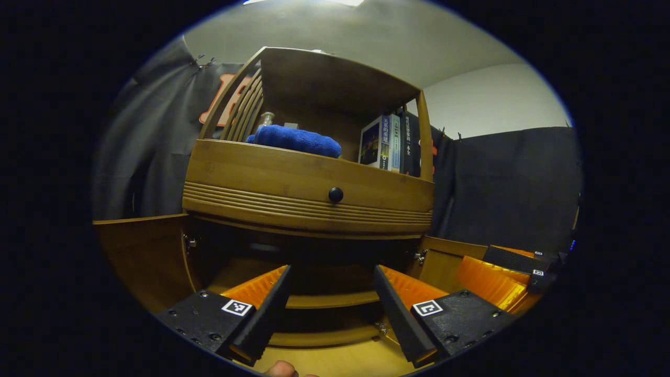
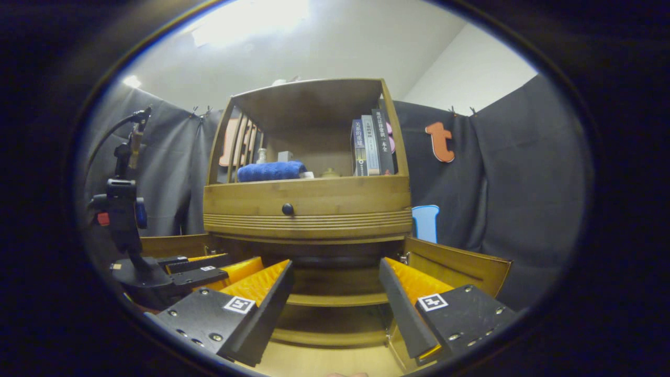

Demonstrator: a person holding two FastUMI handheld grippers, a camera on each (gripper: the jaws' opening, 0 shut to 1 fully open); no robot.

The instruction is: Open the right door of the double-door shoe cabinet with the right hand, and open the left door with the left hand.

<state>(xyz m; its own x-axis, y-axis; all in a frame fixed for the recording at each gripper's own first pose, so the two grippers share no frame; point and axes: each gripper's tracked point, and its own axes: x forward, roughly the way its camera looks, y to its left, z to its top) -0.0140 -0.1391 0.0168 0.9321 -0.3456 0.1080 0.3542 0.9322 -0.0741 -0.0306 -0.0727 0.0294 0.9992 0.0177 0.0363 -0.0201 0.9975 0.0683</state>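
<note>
The wooden shoe cabinet (image 1: 309, 183) stands straight ahead with both lower doors swung wide. In the left gripper view its left door (image 1: 146, 256) hangs out to the left and its right door (image 1: 445, 256) to the right, baring the dark inner shelves (image 1: 324, 301). My left gripper (image 1: 332, 309) is open in front of that opening and holds nothing. The right gripper view shows the left door (image 2: 172, 245), the right door (image 2: 460, 267) and the shelves (image 2: 335, 299). My right gripper (image 2: 335, 309) is open too, with nothing between its fingers. The left gripper (image 2: 193, 269) appears beside the left door.
Above the doors a drawer front carries a black knob (image 1: 335, 195). The open top shelf holds a rolled blue towel (image 1: 296, 140) and upright books (image 1: 390, 144). The right gripper (image 1: 513, 272) sits low right near the right door. Black cloth walls close in both sides.
</note>
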